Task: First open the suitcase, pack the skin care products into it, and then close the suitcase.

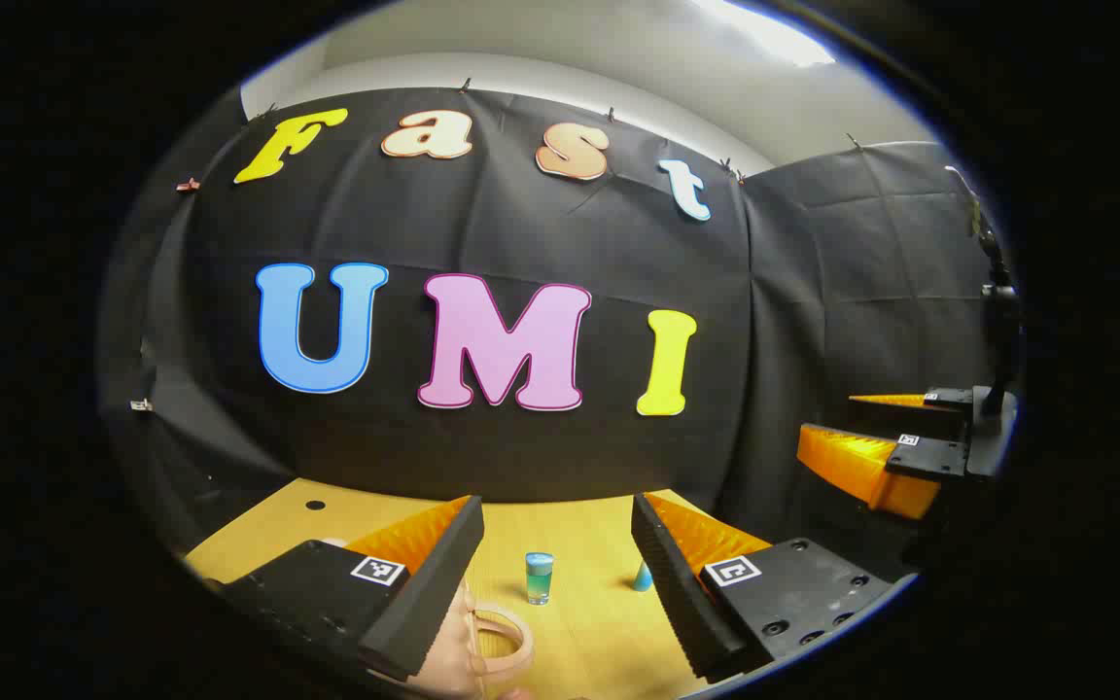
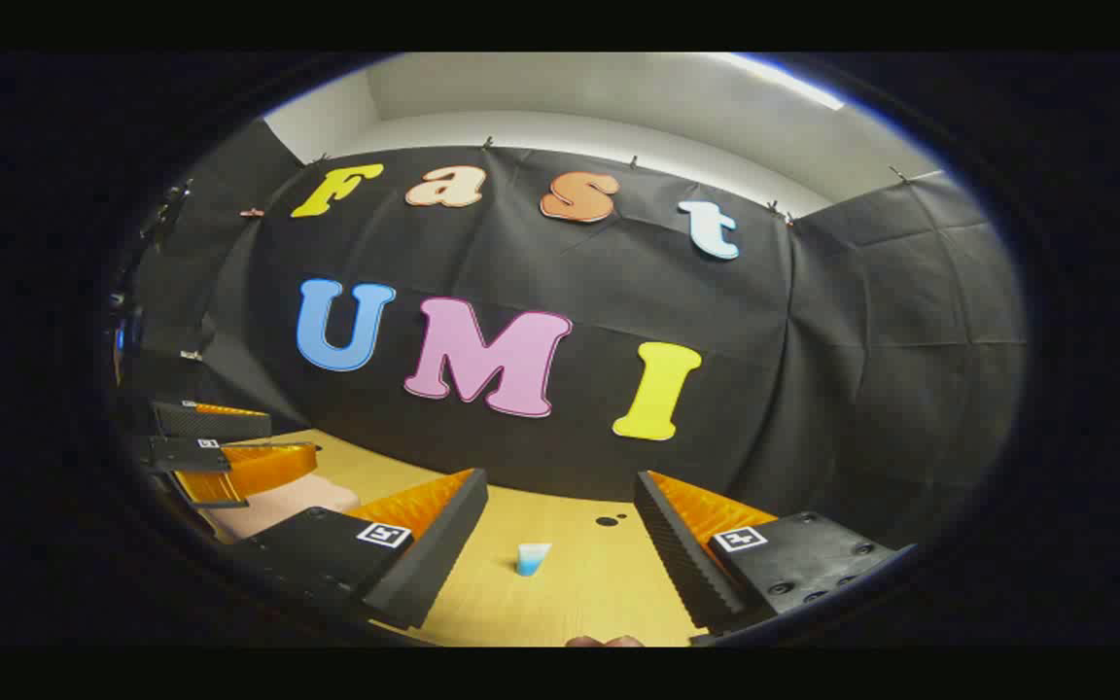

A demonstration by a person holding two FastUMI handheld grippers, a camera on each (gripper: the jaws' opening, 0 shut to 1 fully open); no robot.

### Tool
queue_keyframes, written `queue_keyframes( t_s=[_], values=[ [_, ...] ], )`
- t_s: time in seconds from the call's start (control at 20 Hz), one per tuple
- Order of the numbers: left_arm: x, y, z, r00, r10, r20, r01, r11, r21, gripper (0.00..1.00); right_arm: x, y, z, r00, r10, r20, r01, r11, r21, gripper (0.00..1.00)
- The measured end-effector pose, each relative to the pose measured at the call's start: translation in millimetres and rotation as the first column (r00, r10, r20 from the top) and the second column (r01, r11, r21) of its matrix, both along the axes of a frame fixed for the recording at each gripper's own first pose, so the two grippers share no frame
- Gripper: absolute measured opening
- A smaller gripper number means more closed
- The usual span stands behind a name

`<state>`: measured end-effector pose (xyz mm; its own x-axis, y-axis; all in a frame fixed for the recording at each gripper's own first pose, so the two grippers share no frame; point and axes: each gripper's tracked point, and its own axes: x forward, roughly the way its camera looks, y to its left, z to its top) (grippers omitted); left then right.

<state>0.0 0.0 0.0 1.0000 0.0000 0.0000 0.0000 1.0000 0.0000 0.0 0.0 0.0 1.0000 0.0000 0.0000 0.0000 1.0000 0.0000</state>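
In the left gripper view, the left gripper [image 1: 557,593] hangs above the light wooden tabletop [image 1: 579,530] with its two fingers spread wide and nothing between them. Just under the inner edge of one finger lies a pale pink suitcase [image 1: 448,647] with a looped carry handle [image 1: 507,637]; only a corner of it can be seen, and whether its lid is up or down cannot be told. Beyond the handle, in the gap between the fingers, a small clear bottle with blue-green liquid and a pale blue cap [image 1: 539,577] stands upright on the wood, apart from the suitcase. Near the other finger a small blue cone-shaped tube [image 1: 643,577] stands partly hidden behind that finger. Bare wood stretches from the bottle to the far edge of the table, where a dark round hole [image 1: 315,506] sits near the far corner.

In the right gripper view, the right gripper [image 2: 560,574] is likewise wide apart and empty over the same table. The cone-shaped tube [image 2: 532,558] stands alone in the gap, with clear wood all around it. Two small dark holes [image 2: 608,521] lie farther on. The left gripper [image 2: 229,452] shows off to the side above the pink suitcase [image 2: 273,506].
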Motion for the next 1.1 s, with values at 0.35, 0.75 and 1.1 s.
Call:
queue_keyframes(
  t_s=[0.35,0.75,1.1],
  values=[
    [2,-5,-17,0.999,-0.03,-0.043,0.03,1.0,-0.009,0.96,-2,1,1,1.0,-0.017,-0.009,0.017,1.0,0.02,0.95],
    [4,2,-33,0.996,-0.032,-0.088,0.031,0.999,-0.013,0.96,0,3,0,1.0,-0.004,-0.011,0.004,1.0,0.011,0.95],
    [12,13,-51,0.99,-0.019,-0.14,0.014,0.999,-0.043,0.96,7,10,-1,1.0,0.017,-0.012,-0.017,0.999,-0.029,0.95]
  ],
)
